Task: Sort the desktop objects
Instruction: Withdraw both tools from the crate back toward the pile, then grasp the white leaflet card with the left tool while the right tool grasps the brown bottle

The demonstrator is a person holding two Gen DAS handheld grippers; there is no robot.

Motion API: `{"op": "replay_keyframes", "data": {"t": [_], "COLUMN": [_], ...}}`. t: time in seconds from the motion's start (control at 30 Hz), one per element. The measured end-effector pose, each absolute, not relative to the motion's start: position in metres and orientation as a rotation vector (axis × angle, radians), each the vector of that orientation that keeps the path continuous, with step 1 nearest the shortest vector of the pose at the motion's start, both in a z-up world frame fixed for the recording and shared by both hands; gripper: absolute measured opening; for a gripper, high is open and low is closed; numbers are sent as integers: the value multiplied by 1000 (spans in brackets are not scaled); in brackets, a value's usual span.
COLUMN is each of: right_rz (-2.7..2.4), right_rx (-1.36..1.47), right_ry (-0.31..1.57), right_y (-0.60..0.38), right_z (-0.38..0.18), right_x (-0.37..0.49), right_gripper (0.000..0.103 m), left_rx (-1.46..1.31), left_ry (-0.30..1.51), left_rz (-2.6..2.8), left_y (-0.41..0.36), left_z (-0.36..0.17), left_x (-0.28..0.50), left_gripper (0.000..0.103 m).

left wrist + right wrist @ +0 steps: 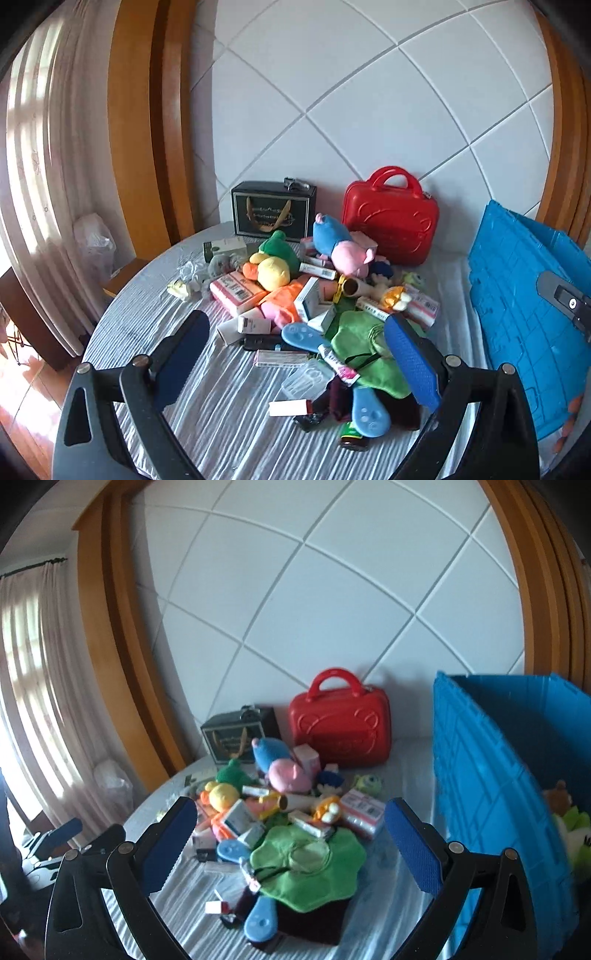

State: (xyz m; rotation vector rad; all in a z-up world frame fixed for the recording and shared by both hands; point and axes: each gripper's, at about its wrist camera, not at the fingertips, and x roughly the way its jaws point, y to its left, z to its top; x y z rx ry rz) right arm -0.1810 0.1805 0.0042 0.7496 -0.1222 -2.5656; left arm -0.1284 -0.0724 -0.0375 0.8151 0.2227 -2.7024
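Hovering above the striped bedcover (221, 406), the left gripper (295, 354) has its two blue-padded fingers spread wide with nothing between them, and the right gripper (288, 845) is spread the same way, empty, over the same heap. The pile of objects (314, 306) lies at the middle of the left wrist view: a yellow duck plush (271, 273) at 11 o'clock of the heap, a blue and pink plush (341, 245) at 12 o'clock, small pink and white boxes (236, 291) scattered through it, and a green cloth (365, 350) at 5 o'clock, partly under the right finger pad. Behind the pile, against the white padded wall (369, 92), a red case (391, 221) stands upright at 1 o'clock and a black gift box (273, 208) at 12 o'clock. A blue crate (498, 775) stands at 3 o'clock in the right wrist view, with plush toys (572, 827) showing inside it.
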Motion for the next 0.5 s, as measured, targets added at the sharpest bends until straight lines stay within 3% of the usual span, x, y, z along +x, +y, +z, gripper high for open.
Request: {"op": "replay_keyframes", "data": {"t": [0.33, 0.4, 0.47, 0.5], "right_rz": [-2555, -2522, -2482, -2460], "right_rx": [1139, 1195, 1257, 1281], "right_ry": [-33, -8, -10, -8], "right_y": [154, 152, 152, 152], "right_z": [-86, -105, -124, -134], "right_x": [-201, -207, -215, -219], "right_gripper": [102, 94, 77, 73], "left_rx": [1097, 1153, 1212, 1238], "left_ry": [292, 306, 304, 288], "left_rz": [-2645, -2620, -2599, -2589], "left_y": [-120, -123, -125, -125], "left_z": [-127, -146, -164, -174], "left_x": [-147, -151, -154, -155], "left_gripper": [97, 95, 93, 93]}}
